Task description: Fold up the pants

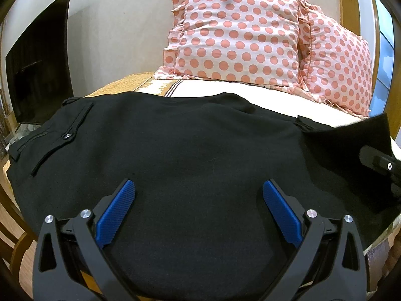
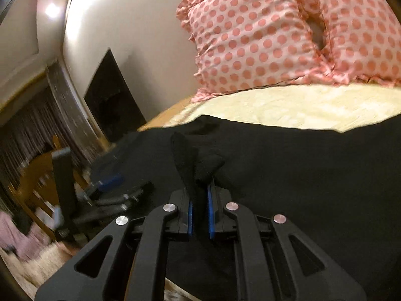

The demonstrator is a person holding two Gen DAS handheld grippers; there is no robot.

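Note:
Black pants lie spread across the bed, the waistband with a buttoned back pocket at the left. My left gripper is open, its blue pads wide apart just above the pants' near edge, holding nothing. My right gripper is shut on a bunched fold of the pants, lifted above the rest of the cloth. The right gripper also shows at the right edge of the left wrist view, beside a raised flap of the pants.
Two pink polka-dot pillows stand at the head of the bed on a cream sheet. A dark TV screen stands left of the bed. Wooden furniture stands left of the bed.

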